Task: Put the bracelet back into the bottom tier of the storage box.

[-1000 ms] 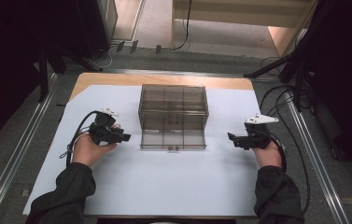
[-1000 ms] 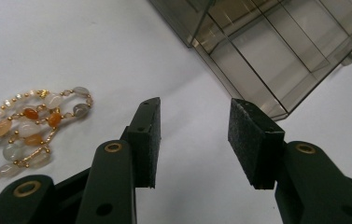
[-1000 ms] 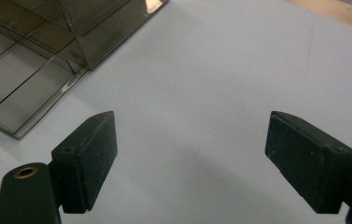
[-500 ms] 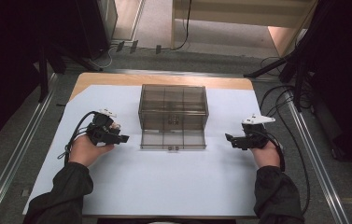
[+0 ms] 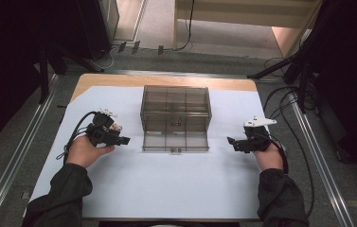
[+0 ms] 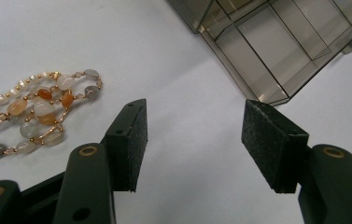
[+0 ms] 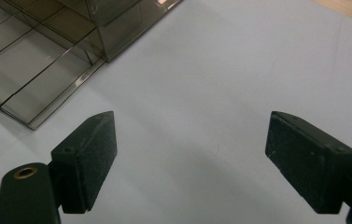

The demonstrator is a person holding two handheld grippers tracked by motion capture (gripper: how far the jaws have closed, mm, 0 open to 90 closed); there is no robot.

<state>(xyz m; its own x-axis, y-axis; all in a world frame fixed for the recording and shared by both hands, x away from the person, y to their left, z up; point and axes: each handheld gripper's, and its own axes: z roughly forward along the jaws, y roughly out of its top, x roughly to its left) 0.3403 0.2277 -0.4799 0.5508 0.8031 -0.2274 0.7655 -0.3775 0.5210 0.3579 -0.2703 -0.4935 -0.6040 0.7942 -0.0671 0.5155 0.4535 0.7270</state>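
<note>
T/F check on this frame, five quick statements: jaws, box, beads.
1. Both grippers are open. True: the left gripper and the right gripper each show a wide gap between the jaws.
2. The left gripper holds the bead string. False: the beads lie on the white mat, beside its jaws.
3. The box sits between the two grippers. True.
4. The box is opaque white. False: it is smoky and see-through, with dividers inside.
5. The right gripper touches the box. False: bare mat lies between them.
</note>
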